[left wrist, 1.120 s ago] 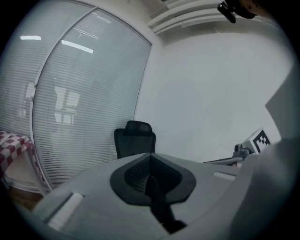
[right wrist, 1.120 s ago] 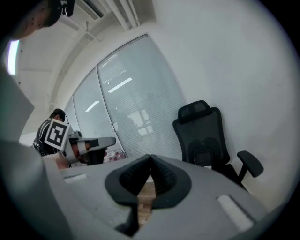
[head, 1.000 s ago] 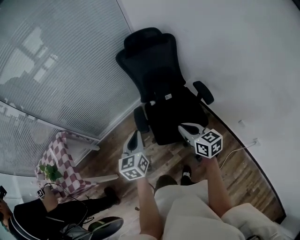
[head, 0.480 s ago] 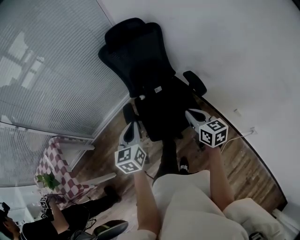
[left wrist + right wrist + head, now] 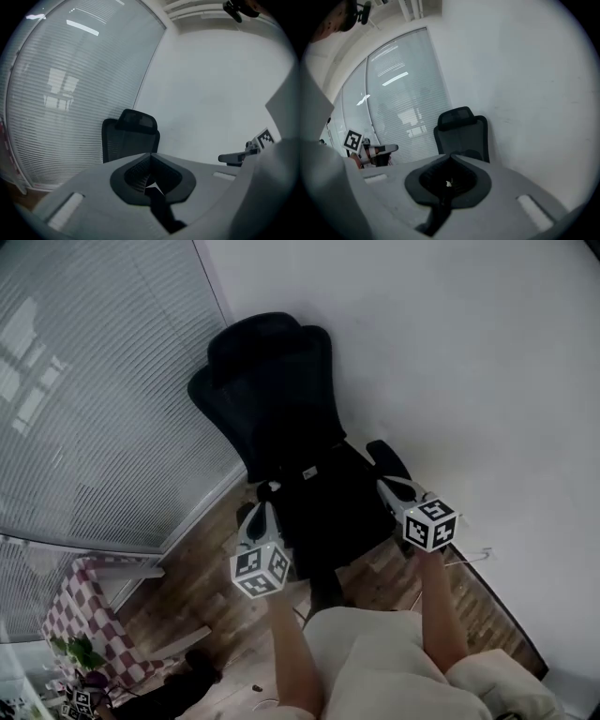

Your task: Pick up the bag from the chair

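A black office chair [image 5: 272, 399] stands in the corner between the blinds and the white wall. A black bag [image 5: 328, 507] with a small white tag lies on its seat. My left gripper [image 5: 265, 509] hangs by the seat's left edge and my right gripper [image 5: 387, 487] by the right armrest; both are above the seat's front and off the bag. In the left gripper view the chair [image 5: 130, 140] shows beyond the left gripper [image 5: 150, 157], whose jaws are shut and empty. The right gripper [image 5: 450, 157] is also shut and empty, facing the chair [image 5: 464, 131].
Slatted blinds [image 5: 84, 409] fill the left side and a white wall [image 5: 469, 362] the right. The floor [image 5: 197, 596] is wood. A checkered cloth [image 5: 80, 601] and a small plant [image 5: 80, 652] sit at the lower left. A thin cable [image 5: 469, 557] lies by the wall.
The chair and bag have come closer and more central. Both grippers have moved forward to flank the seat. Their jaws look unchanged.
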### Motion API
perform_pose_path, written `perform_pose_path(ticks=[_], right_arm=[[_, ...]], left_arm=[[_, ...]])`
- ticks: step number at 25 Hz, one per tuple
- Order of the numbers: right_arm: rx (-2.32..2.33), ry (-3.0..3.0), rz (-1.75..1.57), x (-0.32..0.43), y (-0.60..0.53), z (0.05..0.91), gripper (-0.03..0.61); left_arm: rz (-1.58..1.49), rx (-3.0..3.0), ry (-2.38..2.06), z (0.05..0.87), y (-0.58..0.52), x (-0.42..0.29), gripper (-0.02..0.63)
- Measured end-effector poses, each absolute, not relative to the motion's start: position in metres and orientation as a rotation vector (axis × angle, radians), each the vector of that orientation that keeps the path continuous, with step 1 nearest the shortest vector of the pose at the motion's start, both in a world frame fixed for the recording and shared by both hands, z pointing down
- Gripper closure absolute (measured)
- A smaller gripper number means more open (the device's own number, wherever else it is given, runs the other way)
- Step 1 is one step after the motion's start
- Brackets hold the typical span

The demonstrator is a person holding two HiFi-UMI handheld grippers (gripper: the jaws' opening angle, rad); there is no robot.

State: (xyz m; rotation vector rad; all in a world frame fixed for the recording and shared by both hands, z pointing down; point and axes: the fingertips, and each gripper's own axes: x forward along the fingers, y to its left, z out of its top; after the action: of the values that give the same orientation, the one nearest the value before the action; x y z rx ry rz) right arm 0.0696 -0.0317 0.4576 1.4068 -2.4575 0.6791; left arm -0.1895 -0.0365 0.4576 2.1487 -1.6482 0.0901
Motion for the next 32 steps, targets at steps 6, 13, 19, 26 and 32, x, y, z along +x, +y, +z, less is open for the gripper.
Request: perform_pose_path(ticks=[6, 13, 19, 26, 32], right_arm=[[1.392, -2.422, 0.674, 0.056, -0.128, 0.445, 0.578], [1.324, -2.466, 0.689, 0.019, -0.208, 0.488, 0.578], [1.372, -2.310, 0.578, 0.037, -0.276, 0.504, 0.578], [1.601, -2.228, 0.570, 0.084, -0.327, 0.493, 0.578], [1.293, -2.311, 0.692, 0.061, -0.337, 0.612, 0.578]], left_arm=[[0.062, 2.121, -1.625, 0.457, -0.119, -0.204, 0.607], [0.067, 2.098, -1.621, 0.493, -0.188, -0.226, 0.607], [0.150, 2.116, -1.513, 0.519, -0.212, -0.222, 0.607], [0.263, 2.074, -1.435, 0.573, -0.242, -0.190, 0.607], [0.247, 1.996, -1.415, 0.656, -0.272, -0.172, 0.607]])
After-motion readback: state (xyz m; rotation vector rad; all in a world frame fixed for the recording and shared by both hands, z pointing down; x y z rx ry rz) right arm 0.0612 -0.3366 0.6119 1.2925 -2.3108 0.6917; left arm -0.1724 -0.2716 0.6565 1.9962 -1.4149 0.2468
